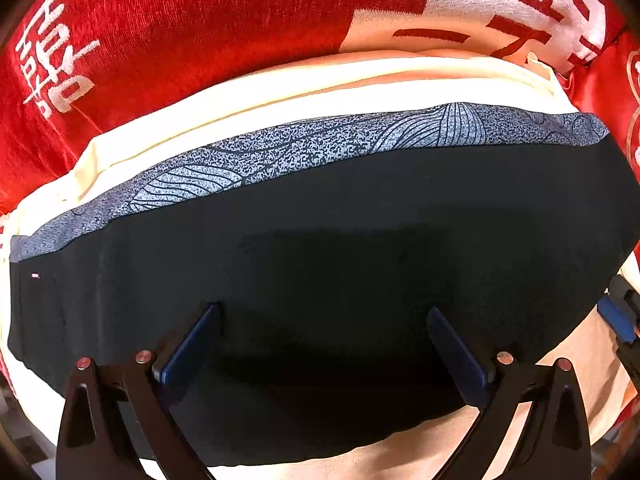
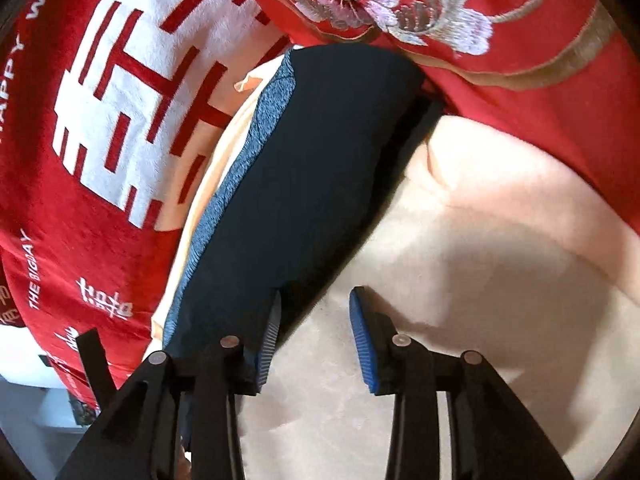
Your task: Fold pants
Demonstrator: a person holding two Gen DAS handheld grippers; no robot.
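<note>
Both grippers hang with jaws parted and empty, the left gripper over the folded dark pants, the right gripper at their edge.

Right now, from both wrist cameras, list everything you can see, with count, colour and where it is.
pants: one, black with a grey patterned band, folded flat on the cream cloth
cream cloth: one, pale cream, spread under the pants
red blanket: one, red with white characters, beyond the cream cloth
embroidered red fabric: one, red with pink flowers and gold trim, top of right view
left gripper: one, black with blue pads, open over the pants
right gripper: one, black with blue pads, open at the pants' edge
</note>
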